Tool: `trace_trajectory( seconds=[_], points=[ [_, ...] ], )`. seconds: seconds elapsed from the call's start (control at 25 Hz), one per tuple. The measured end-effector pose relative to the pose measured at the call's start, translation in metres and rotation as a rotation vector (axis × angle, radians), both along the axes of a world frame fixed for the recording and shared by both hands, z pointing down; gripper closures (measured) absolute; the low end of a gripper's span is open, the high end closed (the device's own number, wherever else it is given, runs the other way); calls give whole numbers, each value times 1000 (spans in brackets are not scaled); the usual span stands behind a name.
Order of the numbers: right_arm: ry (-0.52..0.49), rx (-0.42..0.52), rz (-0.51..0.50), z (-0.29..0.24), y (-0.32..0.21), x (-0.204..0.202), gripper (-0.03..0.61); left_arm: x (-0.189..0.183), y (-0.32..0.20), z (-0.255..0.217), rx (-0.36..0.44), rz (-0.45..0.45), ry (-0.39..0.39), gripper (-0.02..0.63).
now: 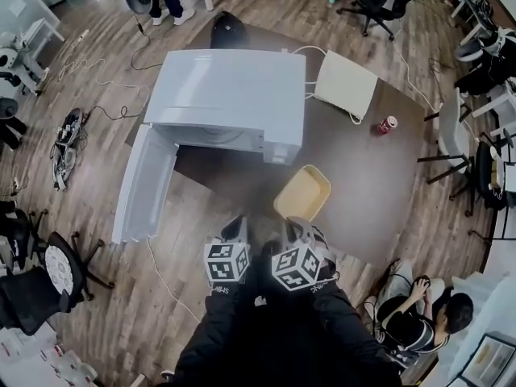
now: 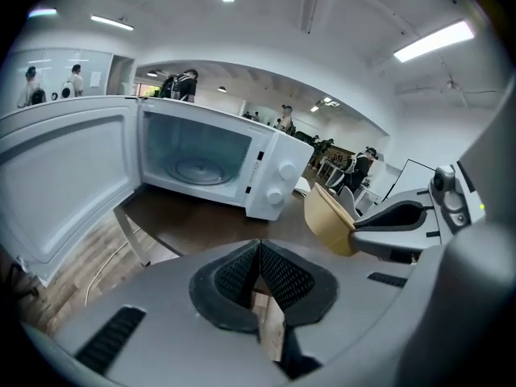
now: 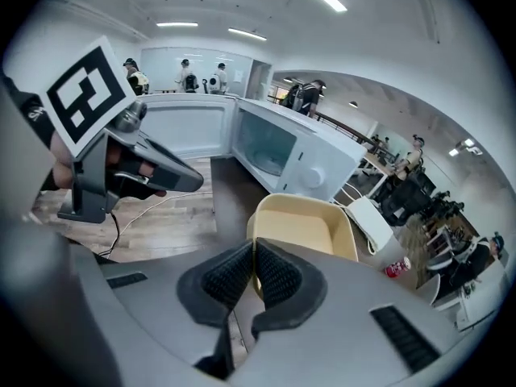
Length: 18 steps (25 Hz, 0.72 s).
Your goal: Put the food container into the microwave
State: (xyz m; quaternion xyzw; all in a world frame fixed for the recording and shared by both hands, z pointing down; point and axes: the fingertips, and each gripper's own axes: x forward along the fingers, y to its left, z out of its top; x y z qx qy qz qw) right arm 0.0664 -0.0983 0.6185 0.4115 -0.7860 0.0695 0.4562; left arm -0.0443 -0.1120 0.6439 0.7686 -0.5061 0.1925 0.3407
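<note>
You are facing a dark brown table that is filling the middle of the head view; a white microwave is sitting on its far left part, and its door is hanging wide open to the left, past the table's left edge, leaving the cavity and glass turntable showing in the left gripper view; the pale yellow food container is outside the oven, over the near part of the table, just right of and nearer than the microwave's knob panel; your right gripper is clamping the container's near rim, jaws pressed onto it, and the container is tipping up at an angle; whether its far edge is touching the table cannot be told; your left gripper is hovering just beside the right one, on its left, jaws pressed together with nothing between them; a small red can is lying far right on the table.
</note>
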Motion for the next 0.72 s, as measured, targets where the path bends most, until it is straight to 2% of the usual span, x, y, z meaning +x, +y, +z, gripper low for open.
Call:
trace_trajectory(
  seconds=[0.36, 0.72],
  points=[
    [3, 16, -286, -5, 18, -99, 548, -78, 13, 6, -9, -168, 2, 580],
    [55, 54, -388, 0, -40, -182, 548, -156, -31, 18, -19, -195, 15, 580]
  ],
)
